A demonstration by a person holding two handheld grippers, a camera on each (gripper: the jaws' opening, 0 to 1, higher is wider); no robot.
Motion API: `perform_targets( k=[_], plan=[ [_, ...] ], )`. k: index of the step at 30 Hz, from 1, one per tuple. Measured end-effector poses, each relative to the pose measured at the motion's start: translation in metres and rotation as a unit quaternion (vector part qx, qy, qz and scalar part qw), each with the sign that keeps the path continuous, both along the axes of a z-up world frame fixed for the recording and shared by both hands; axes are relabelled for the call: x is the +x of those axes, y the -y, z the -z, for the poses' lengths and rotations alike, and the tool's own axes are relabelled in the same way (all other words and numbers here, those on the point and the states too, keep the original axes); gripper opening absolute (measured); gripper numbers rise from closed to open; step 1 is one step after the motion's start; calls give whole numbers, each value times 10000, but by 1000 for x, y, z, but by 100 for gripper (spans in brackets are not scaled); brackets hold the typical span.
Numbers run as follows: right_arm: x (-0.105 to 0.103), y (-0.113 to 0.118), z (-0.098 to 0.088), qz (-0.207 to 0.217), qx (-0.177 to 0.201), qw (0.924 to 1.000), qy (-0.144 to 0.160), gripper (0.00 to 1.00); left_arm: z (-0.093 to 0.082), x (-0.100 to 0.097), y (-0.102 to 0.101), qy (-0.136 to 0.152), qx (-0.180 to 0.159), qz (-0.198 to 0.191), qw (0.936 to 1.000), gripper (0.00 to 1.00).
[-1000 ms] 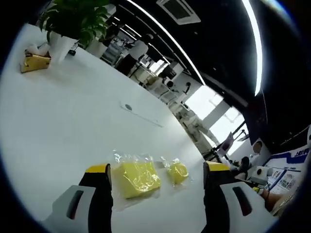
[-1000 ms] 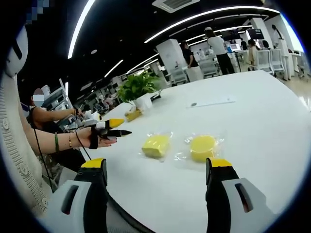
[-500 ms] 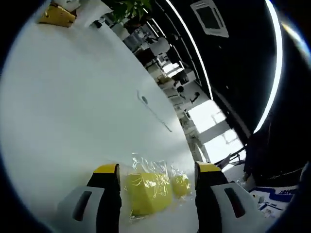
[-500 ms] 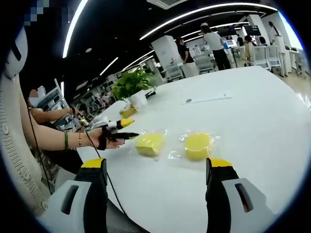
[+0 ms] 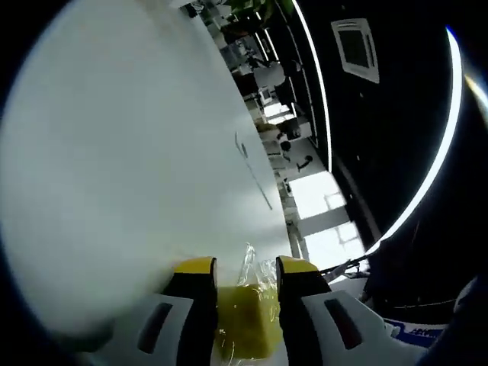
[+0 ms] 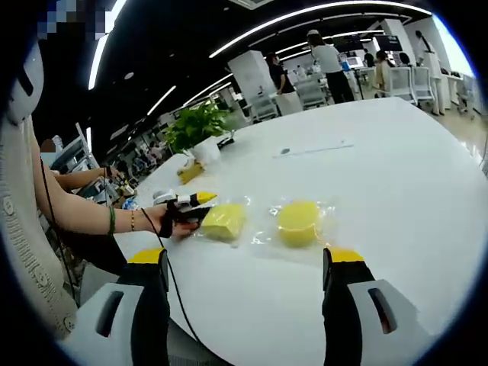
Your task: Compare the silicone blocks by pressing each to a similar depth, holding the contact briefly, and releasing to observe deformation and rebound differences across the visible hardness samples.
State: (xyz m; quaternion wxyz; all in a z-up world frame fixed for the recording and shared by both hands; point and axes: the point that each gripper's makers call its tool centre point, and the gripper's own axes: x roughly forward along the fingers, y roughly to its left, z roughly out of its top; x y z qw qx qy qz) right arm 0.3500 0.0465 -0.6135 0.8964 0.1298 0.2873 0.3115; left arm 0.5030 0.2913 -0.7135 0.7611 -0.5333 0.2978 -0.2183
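Note:
A square yellow silicone block (image 5: 244, 326) in a clear plastic bag fills the gap between the jaws of my left gripper (image 5: 244, 268), which have closed in on its sides. In the right gripper view the same block (image 6: 223, 221) lies on the white table (image 6: 396, 175), with the left gripper (image 6: 192, 207), held by a hand, at its left edge. A round yellow block (image 6: 297, 223), also bagged, lies just to the right of the square one. My right gripper (image 6: 248, 263) stands open in front of both blocks, with nothing between its fingers.
A potted plant (image 6: 194, 126) and a small yellow object (image 6: 187, 171) stand at the table's far left. A thin white strip (image 6: 316, 149) lies further back. A person's arm (image 6: 84, 217) reaches in from the left. People and desks fill the background.
My left gripper has moved forward onto the square block and its jaws have narrowed around it. The right gripper stays open, and its view has shifted slightly.

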Motion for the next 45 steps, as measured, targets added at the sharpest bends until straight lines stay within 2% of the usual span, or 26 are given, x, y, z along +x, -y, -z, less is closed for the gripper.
perform_targets(
  k=[9,10,14,16,17,18,21,24,25,29,30,35,37,39,42,45],
  plan=[
    [2,-1,3,-18,-27,10000,-52,77,3,3,9,48,101,241,9996,13],
    [2,-1,3,-22,-32,10000,-55,77,4,2,10,47,242,298,9993,11],
    [1,-1,3,-48,-22,10000,-60,76,0,2,11,303,410,399,9979,6],
    [0,-1,5,-94,-76,9999,-76,76,-4,1,13,515,571,526,9957,0],
    [0,-1,4,-97,-65,9999,-68,75,-4,2,11,509,630,470,9956,0],
    [0,-1,4,-95,-54,9999,-70,75,-1,2,9,561,902,508,9931,0],
    [-1,-2,4,-103,-53,9999,-64,75,-7,1,14,803,1021,641,9894,0],
    [-2,-2,3,-110,-48,9999,-56,75,-11,1,15,1042,1355,791,9821,0],
    [-2,-2,3,-112,-47,9999,-50,75,-11,1,14,1077,1561,817,9784,0],
    [-2,-3,0,-140,-33,9999,-12,75,-20,3,12,1287,1952,832,9687,0],
    [-2,-4,-2,-150,-11,9999,17,74,-24,4,11,1393,2132,812,9636,0],
    [-3,-6,-6,-198,5,9998,78,74,-48,1,16,1702,2382,897,9520,0],
    [-4,-7,-9,-212,22,9997,133,74,-57,0,19,1853,2536,977,9444,0],
    [-5,-8,-12,-227,38,9996,184,73,-65,-2,23,1930,2559,1024,9417,0],
    [-6,-10,-15,-247,52,9994,242,73,-77,-7,30,2116,2649,1154,9337,0],
    [-8,-12,-21,-273,85,9990,344,74,-86,-13,38,2185,2611,1301,9312,0]
  ],
)
